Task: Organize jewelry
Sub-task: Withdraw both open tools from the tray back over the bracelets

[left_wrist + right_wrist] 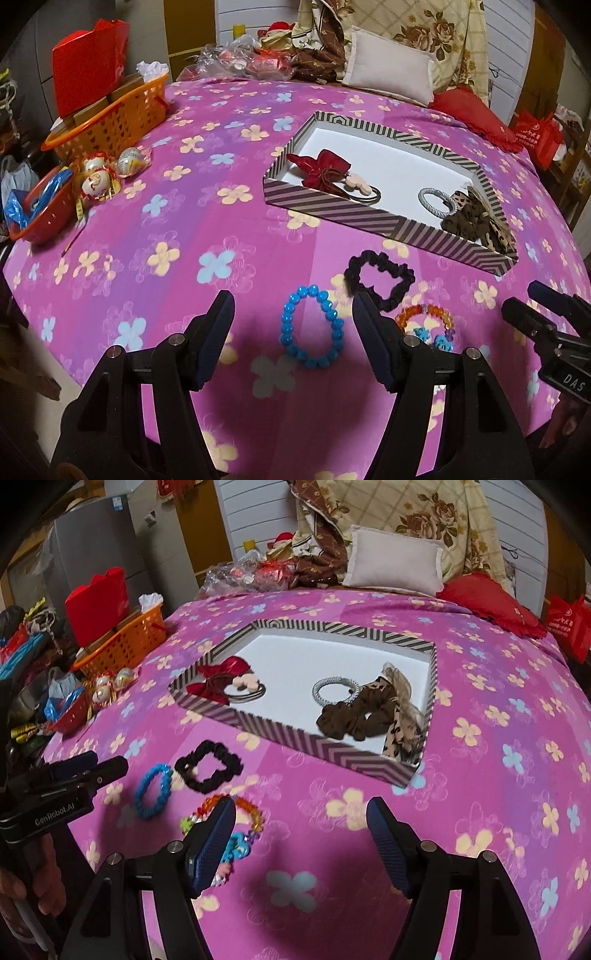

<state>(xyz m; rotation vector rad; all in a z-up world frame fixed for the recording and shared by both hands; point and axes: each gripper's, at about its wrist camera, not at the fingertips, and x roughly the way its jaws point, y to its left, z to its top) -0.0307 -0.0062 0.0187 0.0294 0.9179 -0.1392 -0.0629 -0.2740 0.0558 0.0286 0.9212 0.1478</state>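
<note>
- Bedspread (184, 229): smooth pink-purple cloth printed with four-petal flowers in cream and pale blue; it covers the bed that carries everything.
- Tray box (391, 221): shallow rectangular cardboard tray, brown-and-cream striped walls, plain white floor. It lies flat on the bedspread beyond the loose pieces.
- Tray contents, left end: one red fabric bow (321, 171) touching one dark hair tie with a pale flower charm (360, 184).
- Tray contents, right end: one silver braided ring (436, 201), one brown gathered scrunchie (351, 716), one leopard-print bow (400, 734), bunched together.
- Loose on the bedspread, three pieces, outside the tray: one blue bead bracelet (312, 326) of round glossy beads; one black scrunchie (380, 278), ruffled fabric; one multicolour bead bracelet (424, 325) of translucent beads, partly hidden.
- Left gripper (293, 339): jaws apart, holding nothing, with the blue bead bracelet between the two ribbed blue pads.
- Right gripper (301, 843): jaws apart, holding nothing; the multicolour bead bracelet lies at its left pad.
- Far left: one orange lattice plastic basket (110, 118) with one red paper bag (86, 66) in it.
</note>
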